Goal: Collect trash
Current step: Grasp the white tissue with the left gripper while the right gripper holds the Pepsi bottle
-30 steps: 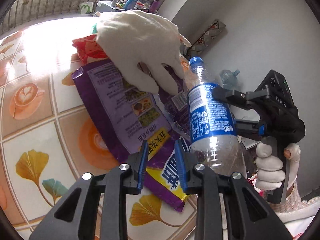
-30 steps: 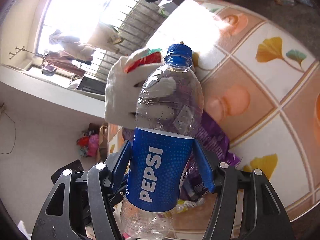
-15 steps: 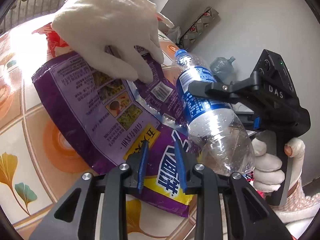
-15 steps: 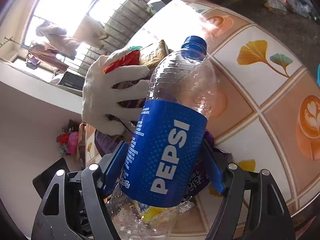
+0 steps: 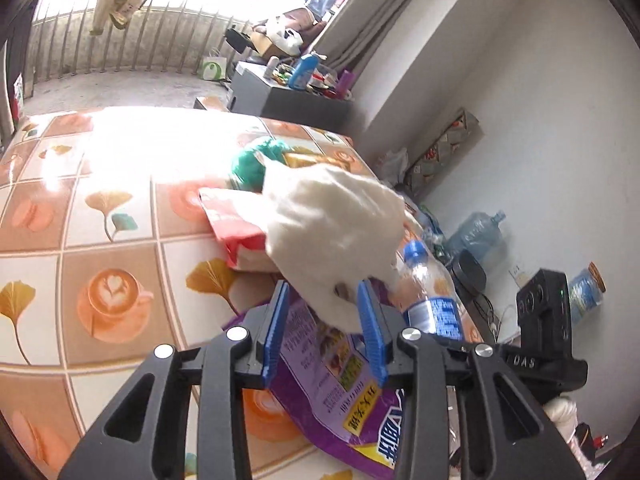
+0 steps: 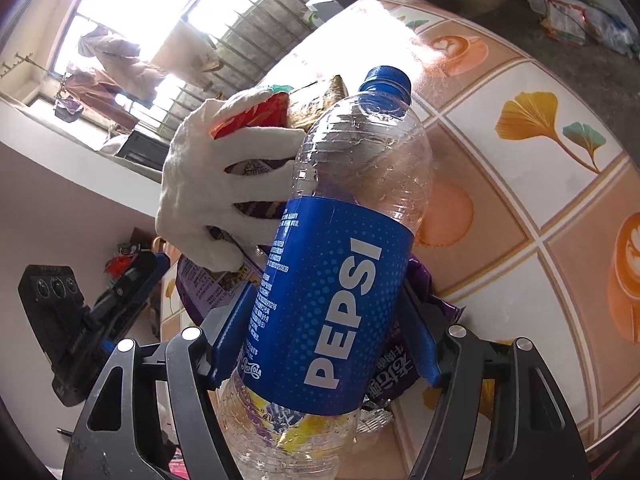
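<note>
Blue pads of the right gripper [image 6: 324, 340] pinch the clear Pepsi bottle [image 6: 340, 264] by its label, cap tilted up over the tiled table [image 6: 520, 184]. Just behind it, a white-gloved hand [image 6: 216, 184] presses on a purple snack bag [image 5: 340, 380] and a red wrapper [image 5: 236, 232]. The left gripper [image 5: 324, 332] stands spread apart above the purple bag, gripping nothing.
</note>
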Action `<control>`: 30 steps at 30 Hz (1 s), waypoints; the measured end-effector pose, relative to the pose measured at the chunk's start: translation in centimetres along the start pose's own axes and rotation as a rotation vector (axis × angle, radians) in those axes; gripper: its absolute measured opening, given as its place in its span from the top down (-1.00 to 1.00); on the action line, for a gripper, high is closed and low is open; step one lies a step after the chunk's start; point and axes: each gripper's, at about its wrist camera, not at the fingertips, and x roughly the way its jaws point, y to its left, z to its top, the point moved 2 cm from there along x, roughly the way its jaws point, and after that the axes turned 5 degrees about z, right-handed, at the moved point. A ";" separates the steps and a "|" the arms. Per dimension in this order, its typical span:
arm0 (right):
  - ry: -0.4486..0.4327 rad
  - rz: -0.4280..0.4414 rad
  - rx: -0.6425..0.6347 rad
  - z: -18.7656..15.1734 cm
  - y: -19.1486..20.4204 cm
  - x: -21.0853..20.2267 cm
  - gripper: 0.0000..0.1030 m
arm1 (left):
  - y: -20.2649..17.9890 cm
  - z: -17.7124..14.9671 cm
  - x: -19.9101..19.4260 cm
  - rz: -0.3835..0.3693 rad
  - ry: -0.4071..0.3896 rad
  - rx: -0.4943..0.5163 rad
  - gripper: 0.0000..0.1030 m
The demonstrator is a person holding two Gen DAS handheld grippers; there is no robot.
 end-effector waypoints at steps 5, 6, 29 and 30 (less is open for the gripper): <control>0.003 -0.003 -0.005 0.1 0.3 0.3 -0.27 | 1.4 2.8 0.5 0.035 -0.058 -0.029 0.21; 0.003 -0.003 -0.005 0.2 0.3 0.4 -0.27 | 1.8 3.2 0.7 0.040 -0.059 -0.028 0.21; 0.008 0.014 -0.011 0.3 -0.1 0.1 -0.27 | 1.4 3.4 2.6 -0.054 0.036 0.044 0.58; 0.008 0.015 -0.010 0.3 0.0 0.1 -0.27 | 1.3 3.3 2.3 -0.061 0.031 0.048 0.64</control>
